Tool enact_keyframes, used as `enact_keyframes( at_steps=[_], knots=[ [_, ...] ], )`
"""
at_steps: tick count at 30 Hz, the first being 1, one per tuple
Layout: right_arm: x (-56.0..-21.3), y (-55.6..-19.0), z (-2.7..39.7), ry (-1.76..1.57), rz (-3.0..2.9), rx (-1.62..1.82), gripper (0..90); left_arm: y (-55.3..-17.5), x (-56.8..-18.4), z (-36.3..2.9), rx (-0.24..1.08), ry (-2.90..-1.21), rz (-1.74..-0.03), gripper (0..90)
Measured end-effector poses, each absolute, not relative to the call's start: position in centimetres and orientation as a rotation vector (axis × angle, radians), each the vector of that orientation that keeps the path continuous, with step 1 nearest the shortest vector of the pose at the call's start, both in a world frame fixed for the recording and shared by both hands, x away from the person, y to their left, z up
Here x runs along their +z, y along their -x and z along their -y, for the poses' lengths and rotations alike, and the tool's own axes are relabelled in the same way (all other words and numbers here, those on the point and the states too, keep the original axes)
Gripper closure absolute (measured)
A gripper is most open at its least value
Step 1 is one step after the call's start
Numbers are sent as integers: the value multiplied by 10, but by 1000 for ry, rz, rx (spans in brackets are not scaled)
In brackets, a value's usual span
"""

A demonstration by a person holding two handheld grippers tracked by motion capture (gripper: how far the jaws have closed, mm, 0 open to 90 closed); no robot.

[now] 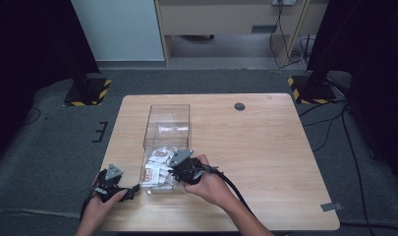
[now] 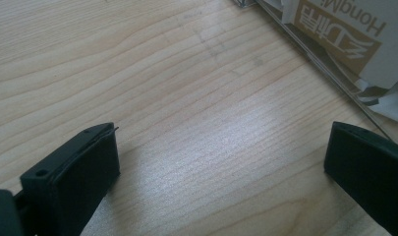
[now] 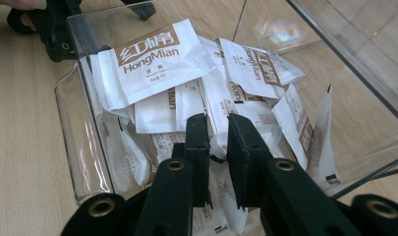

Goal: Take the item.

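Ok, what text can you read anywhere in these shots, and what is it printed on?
"HongMian": brown band on the top white packet in the clear box, beneath large Chinese characters.
"HongMi...", upside down and cut off: packet seen through the box wall.
Small print under the logo and on the other packets: too small to read.

White, brown-printed sachets (image 3: 152,66); black claws

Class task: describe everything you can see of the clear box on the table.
The clear box is a long, open-topped container of transparent, plastic-looking walls with rounded corners, standing upright on the wooden table, left of centre. Its far half holds nothing; its near end holds a loose pile of white sachets printed "HongMian" in brown. The right gripper reaches into that end, jaws nearly together around a sachet edge. The left gripper rests on the table beside the near left corner, jaws open.
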State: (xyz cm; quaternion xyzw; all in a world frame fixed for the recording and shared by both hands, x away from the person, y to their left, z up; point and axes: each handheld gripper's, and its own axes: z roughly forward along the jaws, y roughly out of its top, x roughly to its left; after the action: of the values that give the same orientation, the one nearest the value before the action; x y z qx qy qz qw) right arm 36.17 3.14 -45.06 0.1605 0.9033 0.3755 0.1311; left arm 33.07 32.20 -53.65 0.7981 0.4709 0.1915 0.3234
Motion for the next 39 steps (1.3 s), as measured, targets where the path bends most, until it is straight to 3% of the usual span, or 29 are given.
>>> enact_keyframes(
  at_steps=[14, 39],
  knots=[
    [-445, -364, -26, -492, -2603, 1169, 900, -331, -537, -322, 502, -2095, -1235, 0],
    [-428, -373, -11, -573, -2533, 1344, 900, -331, -537, -322, 502, -2095, -1235, 0]
  ],
)
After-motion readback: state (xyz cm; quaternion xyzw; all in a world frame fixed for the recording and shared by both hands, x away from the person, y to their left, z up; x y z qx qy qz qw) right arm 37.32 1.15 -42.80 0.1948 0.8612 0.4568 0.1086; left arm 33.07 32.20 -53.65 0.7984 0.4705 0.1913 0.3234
